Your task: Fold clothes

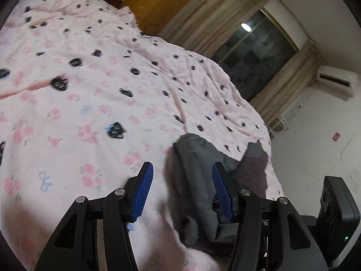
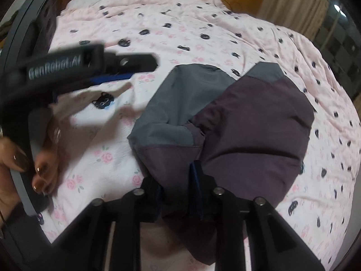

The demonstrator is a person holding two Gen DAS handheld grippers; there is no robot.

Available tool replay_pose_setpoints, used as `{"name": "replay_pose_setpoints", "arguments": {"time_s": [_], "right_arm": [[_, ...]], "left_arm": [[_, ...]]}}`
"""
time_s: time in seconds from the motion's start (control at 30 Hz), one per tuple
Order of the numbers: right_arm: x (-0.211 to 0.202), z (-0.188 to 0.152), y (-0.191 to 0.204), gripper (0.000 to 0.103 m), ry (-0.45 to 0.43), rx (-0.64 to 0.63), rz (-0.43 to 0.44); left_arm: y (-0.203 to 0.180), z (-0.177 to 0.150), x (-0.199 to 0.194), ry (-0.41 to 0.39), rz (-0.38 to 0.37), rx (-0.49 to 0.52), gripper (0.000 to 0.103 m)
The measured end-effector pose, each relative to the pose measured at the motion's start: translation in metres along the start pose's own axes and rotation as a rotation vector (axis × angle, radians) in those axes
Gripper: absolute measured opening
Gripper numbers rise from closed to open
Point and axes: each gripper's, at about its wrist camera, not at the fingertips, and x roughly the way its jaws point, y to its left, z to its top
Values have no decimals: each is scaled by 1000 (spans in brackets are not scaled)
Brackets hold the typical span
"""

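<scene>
My rig: two black claws with blue pads.
On the left claw (image 1: 182,180) I see ribbed blue pads (image 1: 142,192), black linkage arms and silver pivot screws (image 1: 80,199). The right claw (image 2: 178,194) looks the same. White "GenRobot.AI" lettering (image 2: 55,66) marks the handle; the hand (image 2: 42,171) wears dark glossy nail polish.

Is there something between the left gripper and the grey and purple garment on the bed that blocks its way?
Nothing visible blocks it. The left gripper is open, and the garment lies on the pink bedcover close to its right finger, partly between the fingers. The right gripper has garment cloth between its fingers; whether the pads press it I cannot tell.
</scene>
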Motion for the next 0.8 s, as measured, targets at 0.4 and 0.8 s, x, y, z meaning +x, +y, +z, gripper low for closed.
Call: {"name": "replay_pose_setpoints", "arguments": {"time_s": [0.4,0.8], "right_arm": [[-2,-14,-9,54,-97,29,145],[-4,-18,-19,54,-123,59,213]], "left_arm": [[-40,-20,13,135,-16,216,49],[-63,-23,-19,60,-174,286,51]]}}
